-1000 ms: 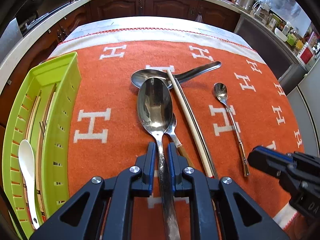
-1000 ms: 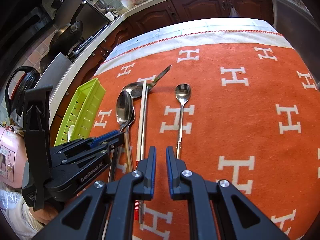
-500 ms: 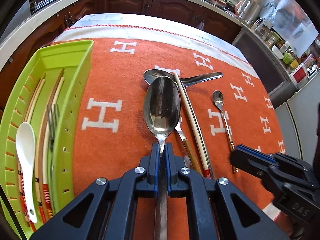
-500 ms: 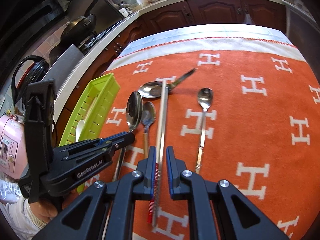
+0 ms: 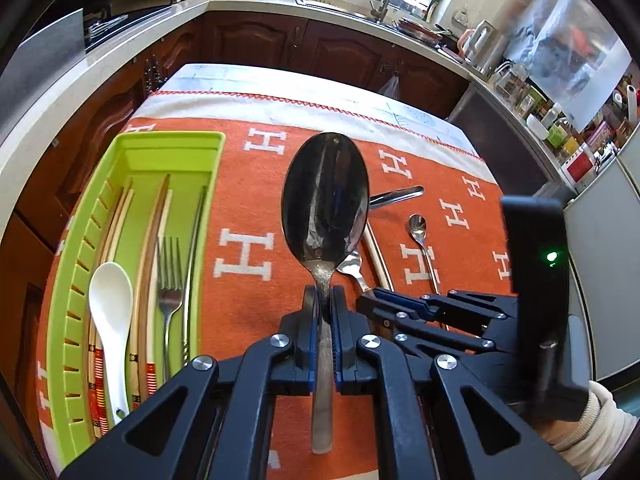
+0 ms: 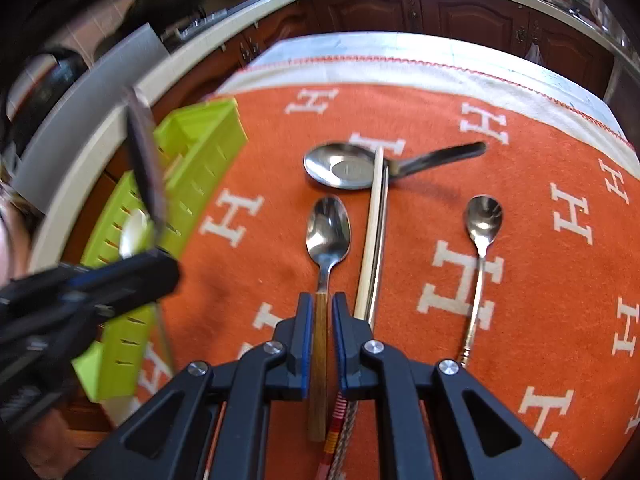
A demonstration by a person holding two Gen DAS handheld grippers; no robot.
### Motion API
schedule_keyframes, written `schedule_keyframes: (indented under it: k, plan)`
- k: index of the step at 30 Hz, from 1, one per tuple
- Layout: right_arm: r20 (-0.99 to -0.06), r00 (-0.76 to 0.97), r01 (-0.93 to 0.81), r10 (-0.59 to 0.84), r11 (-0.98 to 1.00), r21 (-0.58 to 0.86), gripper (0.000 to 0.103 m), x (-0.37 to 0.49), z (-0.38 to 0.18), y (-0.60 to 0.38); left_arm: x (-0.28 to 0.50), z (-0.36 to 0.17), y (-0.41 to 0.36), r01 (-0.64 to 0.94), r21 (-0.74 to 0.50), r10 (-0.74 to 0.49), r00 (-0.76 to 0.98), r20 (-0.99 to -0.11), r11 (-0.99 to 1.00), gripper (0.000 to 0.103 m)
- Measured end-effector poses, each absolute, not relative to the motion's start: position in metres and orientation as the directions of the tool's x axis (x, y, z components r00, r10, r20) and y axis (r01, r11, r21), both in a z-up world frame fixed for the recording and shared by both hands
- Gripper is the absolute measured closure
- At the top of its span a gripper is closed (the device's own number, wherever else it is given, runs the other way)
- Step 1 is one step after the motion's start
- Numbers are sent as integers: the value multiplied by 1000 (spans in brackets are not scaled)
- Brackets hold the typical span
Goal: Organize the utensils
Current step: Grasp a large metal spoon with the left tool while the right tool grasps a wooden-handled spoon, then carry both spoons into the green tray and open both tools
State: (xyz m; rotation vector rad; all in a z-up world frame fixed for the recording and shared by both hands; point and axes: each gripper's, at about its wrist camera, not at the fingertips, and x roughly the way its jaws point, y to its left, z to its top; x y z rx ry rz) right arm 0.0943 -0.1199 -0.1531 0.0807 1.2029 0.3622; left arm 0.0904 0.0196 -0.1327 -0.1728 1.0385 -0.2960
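My left gripper (image 5: 325, 300) is shut on the handle of a large steel spoon (image 5: 325, 204) and holds it lifted above the orange cloth, right of the green tray (image 5: 132, 152). The tray holds a white spoon (image 5: 110, 292), a fork (image 5: 170, 276) and several chopsticks. My right gripper (image 6: 319, 308) has its jaws narrowly apart around the wooden handle of a steel spoon (image 6: 328, 232) lying on the cloth; contact is unclear. Chopsticks (image 6: 374, 232) lie just right of it, then a small teaspoon (image 6: 482, 232). A ladle-like spoon (image 6: 344, 168) lies further off.
The orange cloth (image 6: 540, 280) with white H marks covers the table. Dark cabinets and a counter stand beyond the far edge. In the right wrist view the left gripper (image 6: 100, 284) and its raised spoon (image 6: 146, 168) are at the left, over the tray (image 6: 200, 148).
My left gripper has lifted the large spoon off the cloth and up. My right gripper has moved left from the chopsticks to the wooden-handled spoon.
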Motion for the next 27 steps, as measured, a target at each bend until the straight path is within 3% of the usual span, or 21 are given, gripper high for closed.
schedule_keyframes:
  k: [12, 27]
  plan:
    - [-820, 351, -273, 451, 887, 371, 96, 70, -129, -121, 83, -123, 31, 174, -327, -369, 503, -781, 929, 100]
    - [-801, 378, -345, 465, 873, 344, 97, 49, -102, -97, 51, -80, 56, 177, -331, -367, 604, -707, 927, 100]
